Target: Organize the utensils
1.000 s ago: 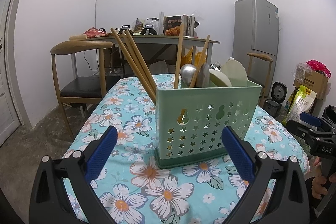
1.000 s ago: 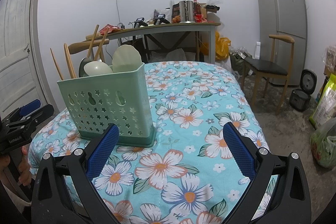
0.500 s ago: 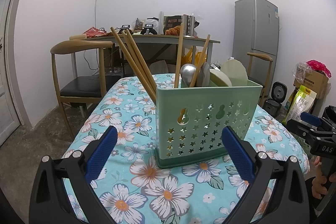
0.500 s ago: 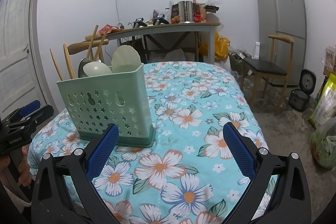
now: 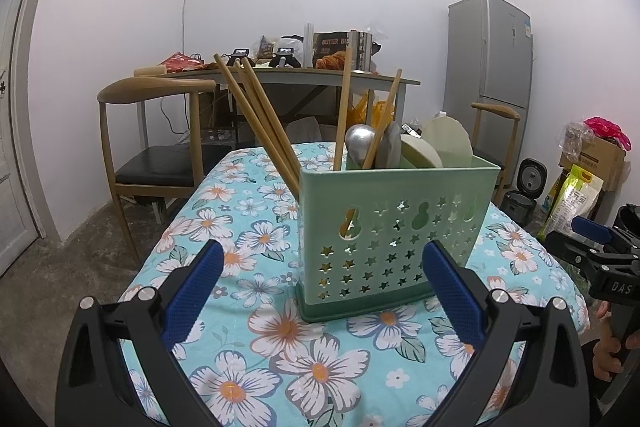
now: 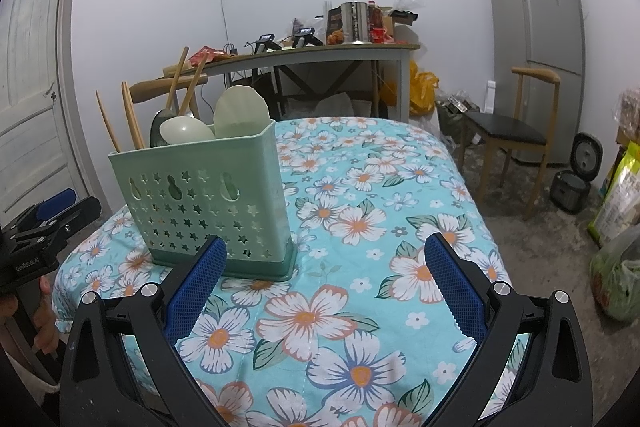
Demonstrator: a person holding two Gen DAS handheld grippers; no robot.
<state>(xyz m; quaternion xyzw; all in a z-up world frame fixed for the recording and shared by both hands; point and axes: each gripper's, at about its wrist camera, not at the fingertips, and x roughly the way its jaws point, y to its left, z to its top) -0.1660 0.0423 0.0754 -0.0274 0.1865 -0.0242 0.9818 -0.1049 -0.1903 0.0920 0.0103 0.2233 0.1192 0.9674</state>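
Nothing is shifting since a second ago — left gripper [image 5: 320, 263] and right gripper [image 6: 326, 259] are both hovering wide, empty. Green caddy [image 5: 396, 227] is sitting frame-center on the floral cloth [image 5: 256, 239], chopsticks [image 5: 260, 119] and spoons [image 6: 186, 131] inside — likely done.

1. "BUTTER BIS", cut off by a metal tin in front of it, stands in pale letters on the dark brown snack box [image 5: 330, 49] on the far tabletop, seen in the left wrist view.
2. "DAS" is printed in white on the black right hand-held gripper [image 5: 591, 245] at that view's right edge.
3. "GenRobot.AI" runs in white along the black left hand-held gripper [image 6: 56, 213] in the right wrist view.
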